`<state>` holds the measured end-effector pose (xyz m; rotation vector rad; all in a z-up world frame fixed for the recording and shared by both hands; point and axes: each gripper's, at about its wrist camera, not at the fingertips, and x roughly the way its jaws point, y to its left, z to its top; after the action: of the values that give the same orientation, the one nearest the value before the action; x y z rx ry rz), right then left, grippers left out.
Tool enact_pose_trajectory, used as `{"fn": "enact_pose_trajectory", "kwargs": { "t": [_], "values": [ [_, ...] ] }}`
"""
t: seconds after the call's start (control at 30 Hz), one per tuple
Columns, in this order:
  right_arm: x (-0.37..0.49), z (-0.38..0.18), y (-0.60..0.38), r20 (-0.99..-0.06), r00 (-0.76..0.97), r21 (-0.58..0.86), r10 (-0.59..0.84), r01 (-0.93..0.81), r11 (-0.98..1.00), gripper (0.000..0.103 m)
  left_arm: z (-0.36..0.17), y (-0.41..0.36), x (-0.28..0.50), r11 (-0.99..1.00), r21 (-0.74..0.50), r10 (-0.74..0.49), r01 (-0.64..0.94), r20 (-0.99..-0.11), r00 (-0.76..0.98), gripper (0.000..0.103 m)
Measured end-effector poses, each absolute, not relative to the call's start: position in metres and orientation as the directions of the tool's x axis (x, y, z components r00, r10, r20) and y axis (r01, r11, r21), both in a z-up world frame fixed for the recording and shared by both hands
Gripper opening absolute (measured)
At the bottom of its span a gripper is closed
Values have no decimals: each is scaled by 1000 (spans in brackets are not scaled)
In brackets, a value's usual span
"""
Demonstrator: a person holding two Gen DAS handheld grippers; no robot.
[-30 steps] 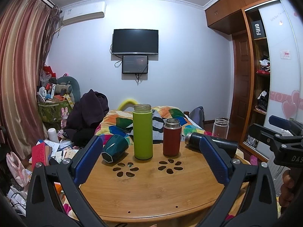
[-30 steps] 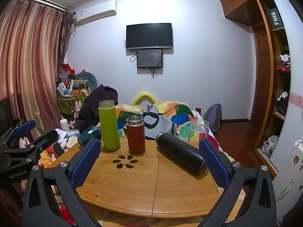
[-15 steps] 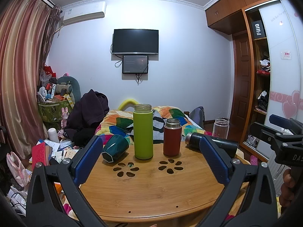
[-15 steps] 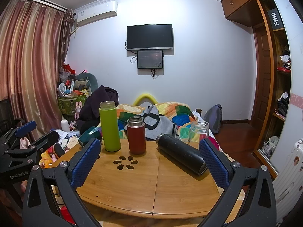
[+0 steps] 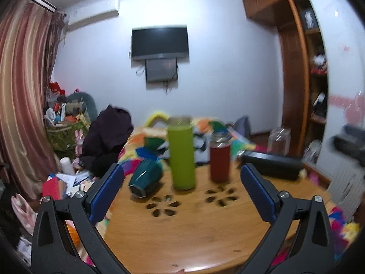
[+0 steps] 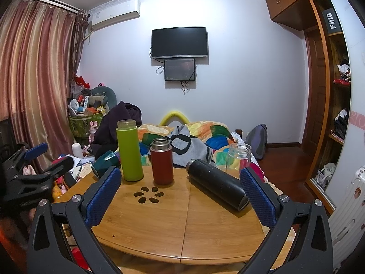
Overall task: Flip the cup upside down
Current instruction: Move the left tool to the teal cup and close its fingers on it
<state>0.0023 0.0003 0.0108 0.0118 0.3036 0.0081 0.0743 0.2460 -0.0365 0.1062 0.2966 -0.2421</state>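
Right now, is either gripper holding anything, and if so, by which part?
Nothing is held. The left gripper and the right gripper are both open with nothing between their fingers; the dark green cup lies on its side on the table.

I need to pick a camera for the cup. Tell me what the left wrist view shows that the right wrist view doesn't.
Only the left wrist view shows the whole teal cup, lying on its side. Only the right wrist view shows the black bottle whole and sharp, with the jar behind it. Both show the table, green bottle, red bottle, and open, empty grippers: left, right.
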Motion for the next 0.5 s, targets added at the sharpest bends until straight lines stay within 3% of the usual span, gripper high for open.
{"fn": "enact_pose_trajectory", "kwargs": {
  "t": [0.27,0.5],
  "values": [
    [19,-10,-21,-342,940,49,-6,24,998,103,-82,261,207,957,116,-147,266,-595,790,103],
    [35,-28,-35,-392,920,56,-25,51,997,103,-118,271,288,974,72,-93,215,-738,669,103]
  ]
}}
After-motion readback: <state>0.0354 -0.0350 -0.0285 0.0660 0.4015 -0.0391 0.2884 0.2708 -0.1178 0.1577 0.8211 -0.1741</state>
